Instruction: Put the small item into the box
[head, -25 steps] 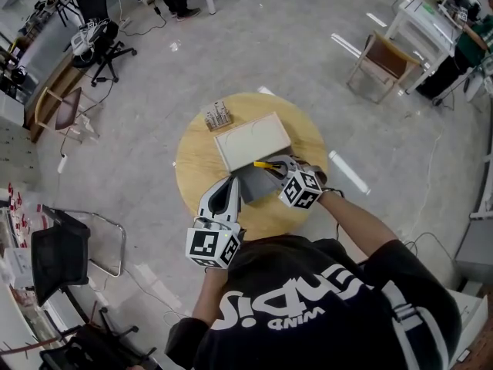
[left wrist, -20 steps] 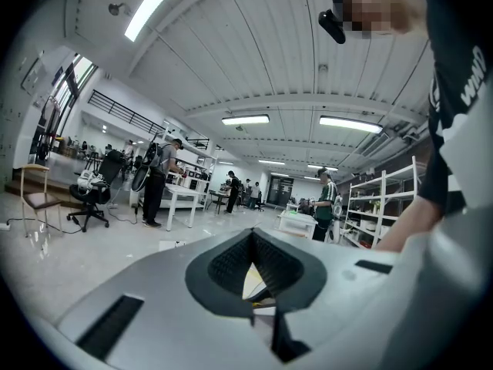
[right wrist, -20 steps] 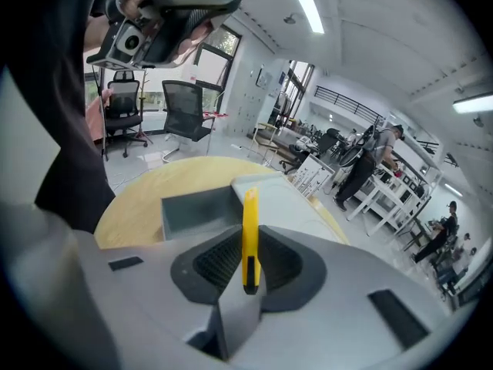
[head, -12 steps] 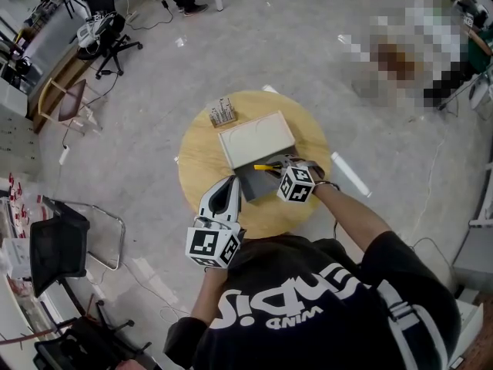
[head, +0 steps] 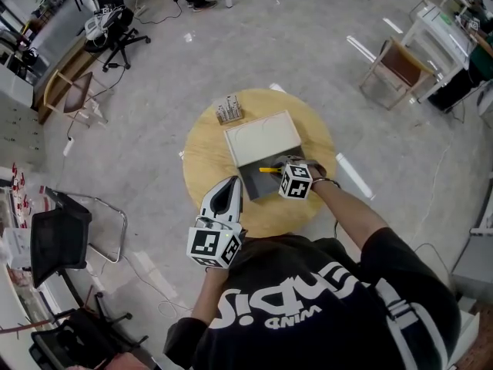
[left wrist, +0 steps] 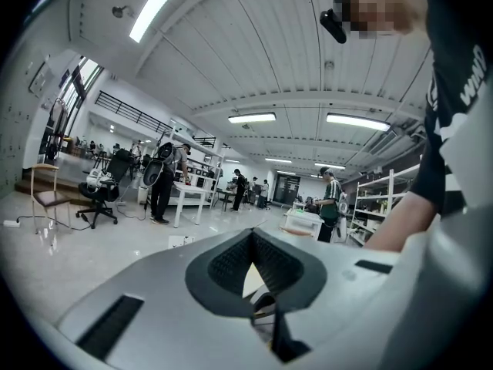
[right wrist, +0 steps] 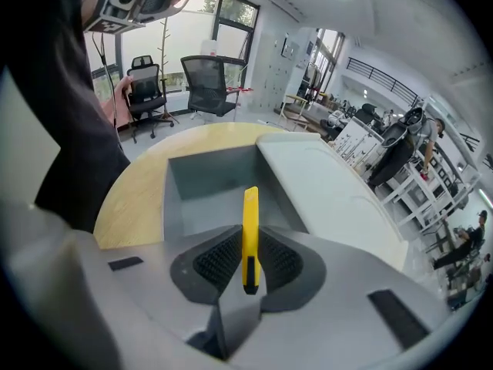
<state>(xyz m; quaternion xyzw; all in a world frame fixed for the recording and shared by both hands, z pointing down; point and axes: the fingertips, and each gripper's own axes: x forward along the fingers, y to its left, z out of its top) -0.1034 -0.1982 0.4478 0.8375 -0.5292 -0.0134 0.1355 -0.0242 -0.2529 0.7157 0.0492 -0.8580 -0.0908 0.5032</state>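
Note:
A slim yellow utility knife [right wrist: 250, 222] with a black end is pinched between the pads of my right gripper [right wrist: 248, 241]. It pokes forward over the open grey box [right wrist: 216, 179]. In the head view the knife [head: 269, 170] hangs over the grey box [head: 254, 185], with the right gripper [head: 279, 171] at the box's right side. The box's pale lid [head: 262, 137] lies flat just beyond it. My left gripper [head: 233, 183] sits at the box's near-left corner, shut and holding nothing; its jaws [left wrist: 253, 237] meet at the tips.
Box and lid sit on a round wooden table [head: 204, 160]. A small rack of metal pieces [head: 229, 112] stands at the table's far left edge. Around the table are grey floor, office chairs [head: 115, 29] and a wooden chair [head: 400, 68]. People stand far off.
The right gripper has shifted slightly toward the grey box, carrying the yellow knife farther over it. The left gripper has stayed in place.

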